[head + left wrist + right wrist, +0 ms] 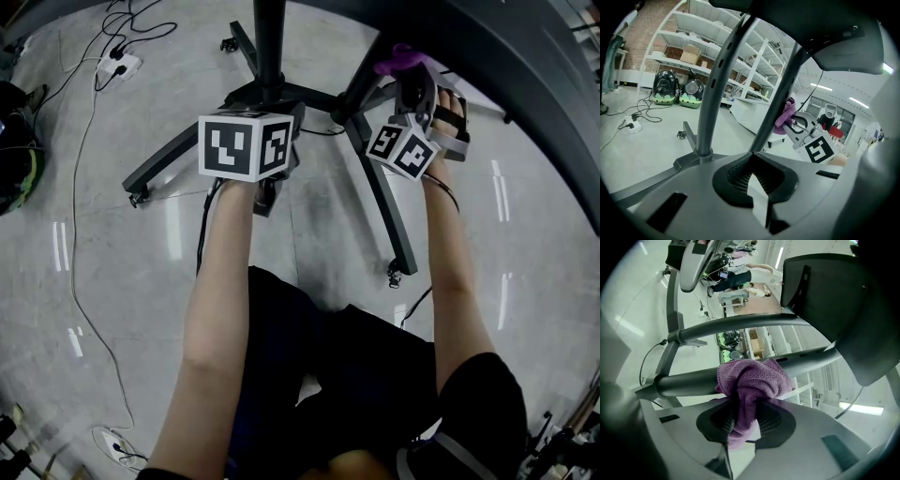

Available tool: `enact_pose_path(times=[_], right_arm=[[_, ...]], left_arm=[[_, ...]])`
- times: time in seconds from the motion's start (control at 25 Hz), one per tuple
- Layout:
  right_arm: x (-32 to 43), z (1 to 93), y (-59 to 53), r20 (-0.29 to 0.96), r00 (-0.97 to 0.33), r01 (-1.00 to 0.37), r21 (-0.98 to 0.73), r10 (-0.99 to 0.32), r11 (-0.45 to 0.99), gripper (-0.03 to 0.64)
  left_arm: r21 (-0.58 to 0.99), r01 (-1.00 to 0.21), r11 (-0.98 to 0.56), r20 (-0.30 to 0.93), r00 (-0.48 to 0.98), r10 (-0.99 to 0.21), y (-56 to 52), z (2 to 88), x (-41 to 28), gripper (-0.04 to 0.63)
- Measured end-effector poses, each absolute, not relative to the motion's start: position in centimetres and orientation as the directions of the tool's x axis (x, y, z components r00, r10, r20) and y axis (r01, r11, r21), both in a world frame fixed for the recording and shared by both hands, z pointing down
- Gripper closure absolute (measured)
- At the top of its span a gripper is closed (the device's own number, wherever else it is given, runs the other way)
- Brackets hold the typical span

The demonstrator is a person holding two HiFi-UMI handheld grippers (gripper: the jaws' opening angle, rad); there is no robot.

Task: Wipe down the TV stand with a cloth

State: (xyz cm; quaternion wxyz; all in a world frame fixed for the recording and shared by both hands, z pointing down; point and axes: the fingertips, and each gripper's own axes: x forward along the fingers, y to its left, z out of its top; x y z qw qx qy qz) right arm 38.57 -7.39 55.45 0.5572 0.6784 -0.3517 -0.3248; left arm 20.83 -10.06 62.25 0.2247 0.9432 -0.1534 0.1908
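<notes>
Open floor point(141, 281) left of the TV stand's splayed legs point(173, 155) gives free passage, crossed only by thin cables point(75, 206), while the column point(270, 37), slanted strut point(367, 86) and overhanging dark panel point(525, 66) hem in the space ahead.

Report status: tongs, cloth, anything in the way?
Right tongs shut on purple cloth, cloth pressed against slanted post. Left tongs shut, empty, near upright post. Nothing blocking the post.

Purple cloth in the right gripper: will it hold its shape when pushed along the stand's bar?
Probably floppy: the purple cloth bunches and folds where the right gripper pinches it. Its fuzzy pile likely drags on the bar rather than slipping.
</notes>
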Motion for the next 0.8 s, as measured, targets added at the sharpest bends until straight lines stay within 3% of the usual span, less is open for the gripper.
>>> enact_pose_path(times=[0.8], right_arm=[[38.0, 62.6, -7.3, 0.099, 0.514, -0.119, 0.992, -0.852, 0.044, 0.511]], left_arm=[[0.369, -0.377, -0.85, 0.432, 0.879, -0.202, -10.0, 62.5, 21.1, 0.588]])
